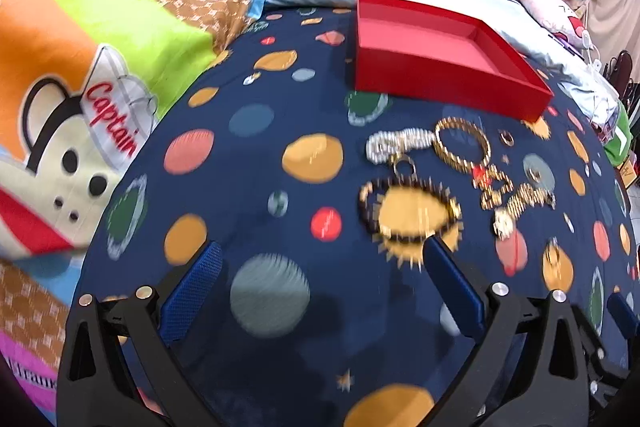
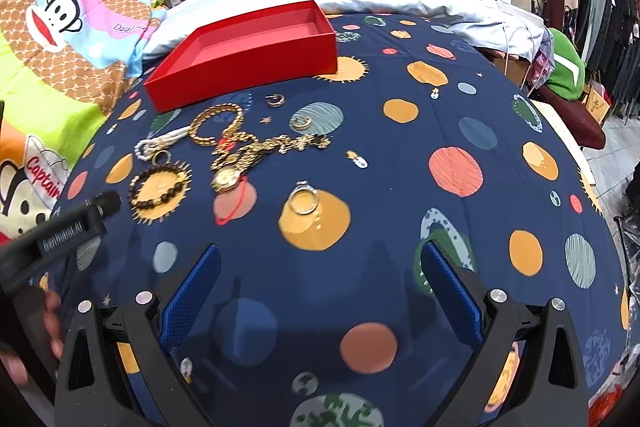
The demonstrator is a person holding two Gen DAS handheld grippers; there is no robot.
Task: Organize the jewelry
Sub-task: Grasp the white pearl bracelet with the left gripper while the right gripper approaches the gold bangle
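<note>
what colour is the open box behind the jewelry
Red, inside and out. The box shows best in the right wrist view.

Red box (image 2: 244, 67) blocks behind jewelry pile (image 2: 236, 143); front bedsheet (image 2: 400, 147) seemingly bare.

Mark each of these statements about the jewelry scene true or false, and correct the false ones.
1. The red box is empty. True.
2. The right gripper is shut on a ring. False: its fingers are spread open and hold nothing.
3. The silver ring lies apart from the main jewelry cluster. True.
4. The pearl bracelet sits inside the box. False: it lies on the planet-print cloth in front of the box.
5. The left gripper is open. True.
</note>
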